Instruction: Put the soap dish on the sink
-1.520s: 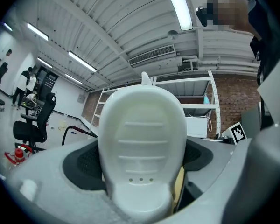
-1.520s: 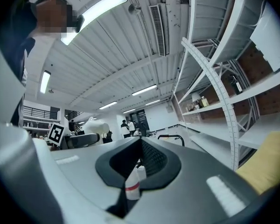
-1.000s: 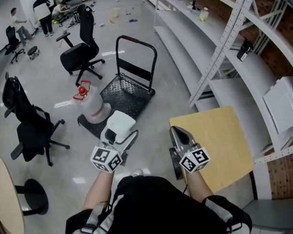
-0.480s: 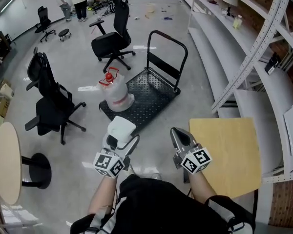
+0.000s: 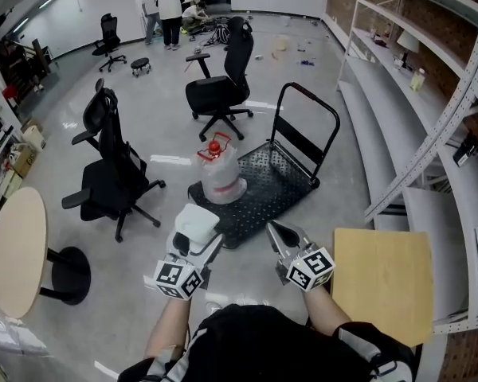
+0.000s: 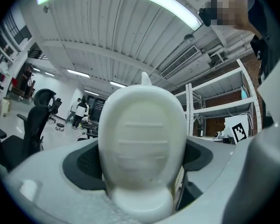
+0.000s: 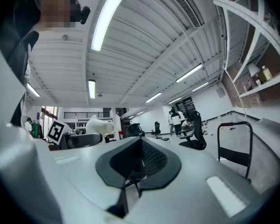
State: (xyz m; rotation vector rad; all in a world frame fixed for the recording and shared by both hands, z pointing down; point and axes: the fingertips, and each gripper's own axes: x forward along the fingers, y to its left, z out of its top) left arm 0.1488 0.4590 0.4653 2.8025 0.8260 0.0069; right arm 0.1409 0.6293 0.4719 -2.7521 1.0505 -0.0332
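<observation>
The white soap dish sits between the wide-set jaws of my left gripper, low in the head view and left of centre. It fills the left gripper view as a pale oval shell with ribs across its face. My right gripper is beside it to the right, its jaws closed together with nothing between them; in the right gripper view its dark pads meet along a seam. The left gripper and the soap dish also show at that view's left. No sink is in view.
Ahead on the grey floor stands a black flat trolley with a water jug on it. Black office chairs stand to the left and behind. A wooden board and white shelving are right, a round table left, people far off.
The whole view has swung left: trolley, board and shelving slid right, and the round table and more chairs came in. Both grippers swung round with it, the soap dish still in the left.
</observation>
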